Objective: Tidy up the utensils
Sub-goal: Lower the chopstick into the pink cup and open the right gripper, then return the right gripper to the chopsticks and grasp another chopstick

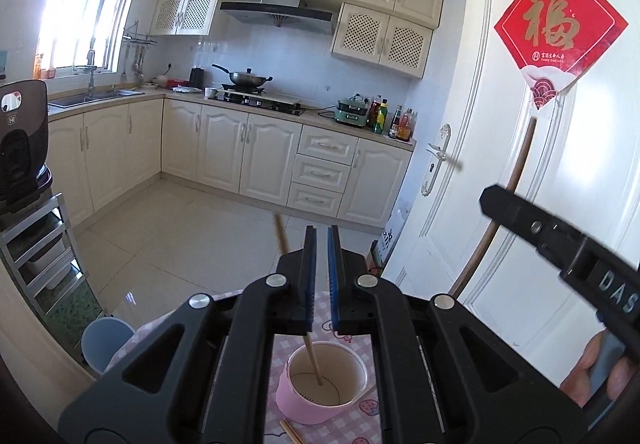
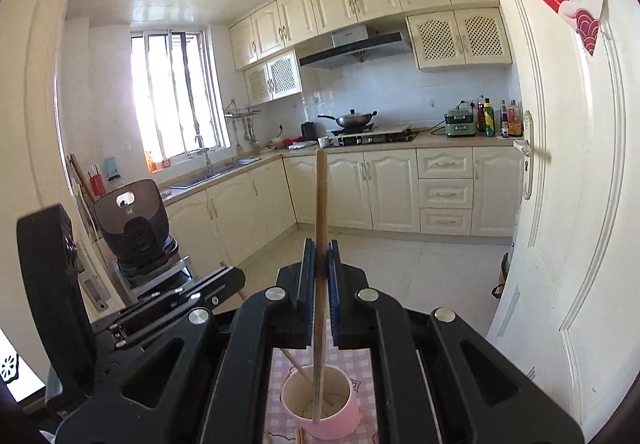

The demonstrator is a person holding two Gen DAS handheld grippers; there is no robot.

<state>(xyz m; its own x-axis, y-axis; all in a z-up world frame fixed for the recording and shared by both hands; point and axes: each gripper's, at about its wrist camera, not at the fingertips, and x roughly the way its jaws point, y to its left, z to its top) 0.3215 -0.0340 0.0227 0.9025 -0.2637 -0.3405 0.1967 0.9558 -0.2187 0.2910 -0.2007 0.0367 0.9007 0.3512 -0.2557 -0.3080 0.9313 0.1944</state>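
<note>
left gripper [image 1: 321, 244]: black | blue jaw pads | silver screws | lettering, perhaps "DAS"

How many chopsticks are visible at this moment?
3, possibly more under the grippers. One slants in the pink cup, held by the left gripper; one stands upright in the right gripper; another lies on the tablecloth beside the cup.

Wok [image 1: 247, 77] on stove, bottles [image 1: 390, 120] nearby.

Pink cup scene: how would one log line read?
left claw: shut, empty | right claw: shut on chopstick | pink cup: chopstick tips inside
</note>
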